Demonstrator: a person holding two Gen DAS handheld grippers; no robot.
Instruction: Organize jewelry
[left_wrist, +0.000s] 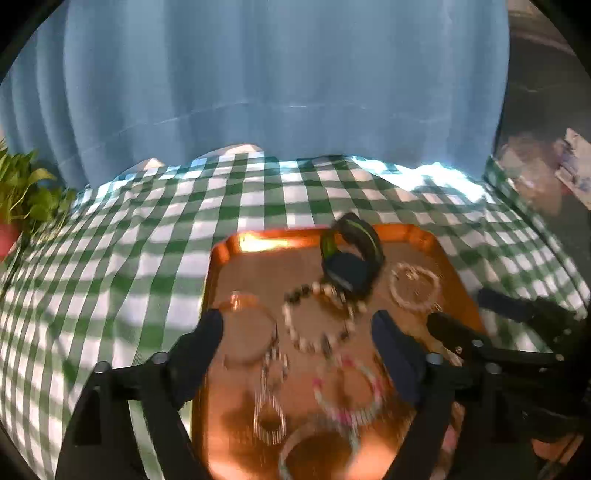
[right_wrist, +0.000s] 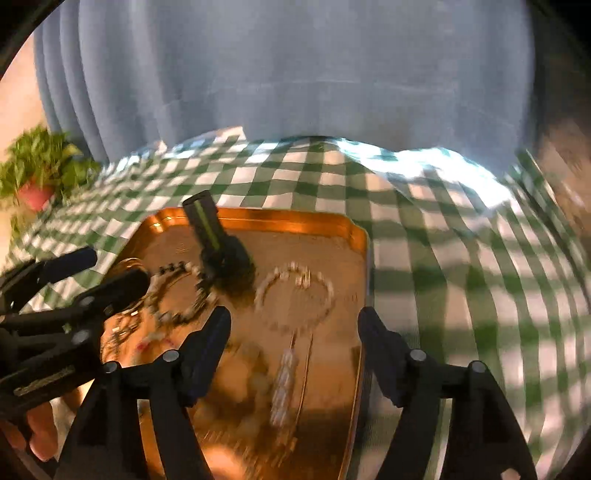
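Above the copper-coloured metal tray (left_wrist: 225, 247) of beaded bracelets, the left gripper (left_wrist: 297, 325) and right gripper (right_wrist: 293, 321) hover spread, empty; choosing a piece seems next.

The copper-coloured metal tray (left_wrist: 417, 236) is crowded. A black smartwatch with a green-striped strap (left_wrist: 351, 254) stands up at its far side, the tallest thing in the way. Just near of it lies a dark-and-pale beaded bracelet (left_wrist: 317, 317), with a small pale bead bracelet (left_wrist: 415, 288) to its right and a pink-and-white bead bracelet (left_wrist: 349, 391) nearer. Bare tray shows at the far left corner. The green-and-white checked cloth on the table (right_wrist: 461, 258) lies open to the right and far side. A potted green plant in a red pot (right_wrist: 40, 173) stands at the far left, a blue curtain (left_wrist: 288, 81) behind.
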